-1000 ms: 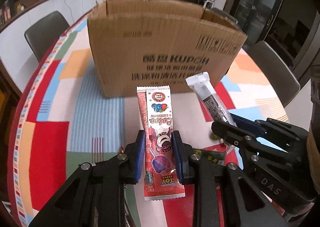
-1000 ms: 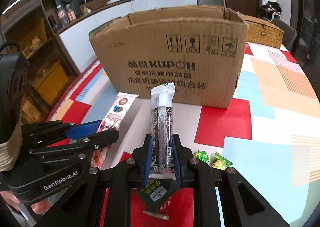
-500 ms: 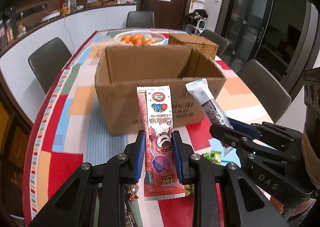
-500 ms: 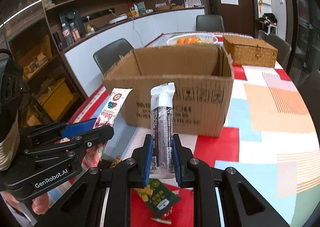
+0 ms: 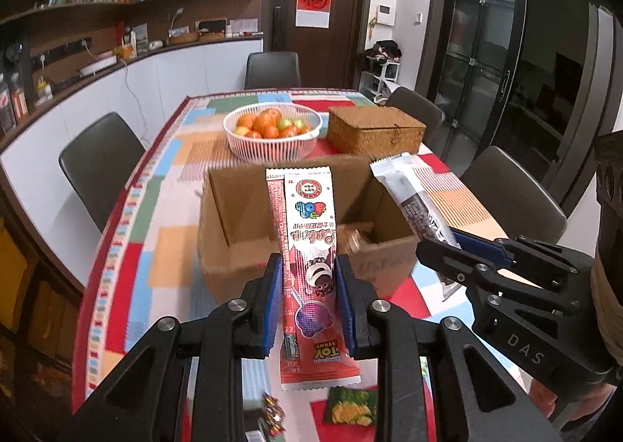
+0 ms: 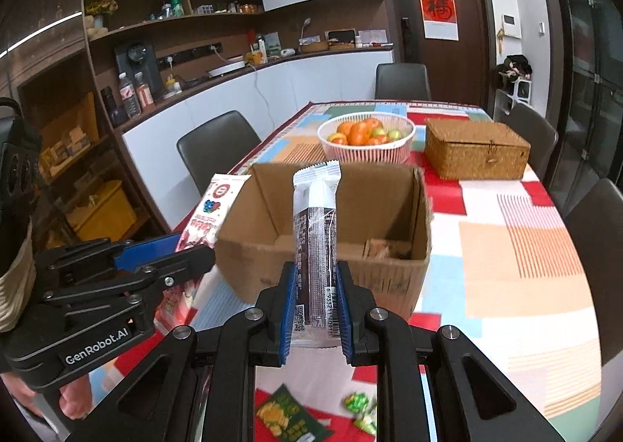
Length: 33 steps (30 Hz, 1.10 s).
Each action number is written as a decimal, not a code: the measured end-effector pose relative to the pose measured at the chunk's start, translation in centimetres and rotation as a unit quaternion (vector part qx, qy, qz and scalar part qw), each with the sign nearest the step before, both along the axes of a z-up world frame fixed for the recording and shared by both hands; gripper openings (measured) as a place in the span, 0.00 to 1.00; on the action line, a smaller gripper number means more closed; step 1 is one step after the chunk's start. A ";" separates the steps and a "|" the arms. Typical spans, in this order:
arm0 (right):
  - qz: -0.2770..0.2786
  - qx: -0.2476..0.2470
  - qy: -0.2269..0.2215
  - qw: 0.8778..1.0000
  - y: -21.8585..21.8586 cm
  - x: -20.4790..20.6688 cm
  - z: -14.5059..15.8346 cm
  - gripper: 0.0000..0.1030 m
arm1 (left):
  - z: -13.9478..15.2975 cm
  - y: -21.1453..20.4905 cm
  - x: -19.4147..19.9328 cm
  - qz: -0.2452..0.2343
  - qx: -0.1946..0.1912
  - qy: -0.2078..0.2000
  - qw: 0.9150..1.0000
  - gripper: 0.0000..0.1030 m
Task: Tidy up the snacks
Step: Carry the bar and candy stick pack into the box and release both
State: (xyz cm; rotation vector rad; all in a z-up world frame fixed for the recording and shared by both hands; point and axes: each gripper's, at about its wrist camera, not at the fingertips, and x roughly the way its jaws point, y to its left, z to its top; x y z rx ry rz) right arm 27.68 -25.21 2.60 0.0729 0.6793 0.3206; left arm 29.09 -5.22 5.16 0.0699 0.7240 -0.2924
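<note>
My left gripper is shut on a long red snack packet, held upright in front of the open cardboard box. My right gripper is shut on a long grey-and-white snack bar, also raised in front of the box. Each gripper shows in the other's view: the right one with its bar, the left one with its packet. The box holds a few small brown items at its right corner.
A green snack packet and green-wrapped candies lie on the colourful tablecloth below the grippers. Behind the box stand a white fruit basket and a wicker box. Dark chairs surround the table.
Both grippers have risen with their snacks. The view now looks down into the open box, and the fruit basket and wicker box behind it have come into sight.
</note>
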 end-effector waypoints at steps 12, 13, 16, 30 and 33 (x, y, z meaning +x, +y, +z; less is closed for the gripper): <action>-0.009 -0.023 0.028 0.999 -1.0 6.1 1.8 0.20 | 1.6 -0.9 5.8 0.006 0.048 -0.008 0.999 0.26; -0.011 -0.024 0.032 0.999 -1.1 6.6 1.8 0.20 | 1.5 -0.9 6.2 0.006 0.049 -0.006 0.999 0.26; -0.013 -0.027 0.041 0.999 -1.0 7.9 1.8 0.20 | 1.3 -1.1 7.5 0.008 0.057 -0.002 0.998 0.26; -0.040 -0.034 0.040 0.998 -0.5 9.9 0.9 0.39 | 0.7 -0.9 8.1 0.027 0.098 -0.011 0.995 0.45; -0.029 -0.034 0.029 0.999 -0.2 8.5 1.4 0.39 | 0.8 -0.1 6.2 0.031 0.091 -0.016 0.995 0.52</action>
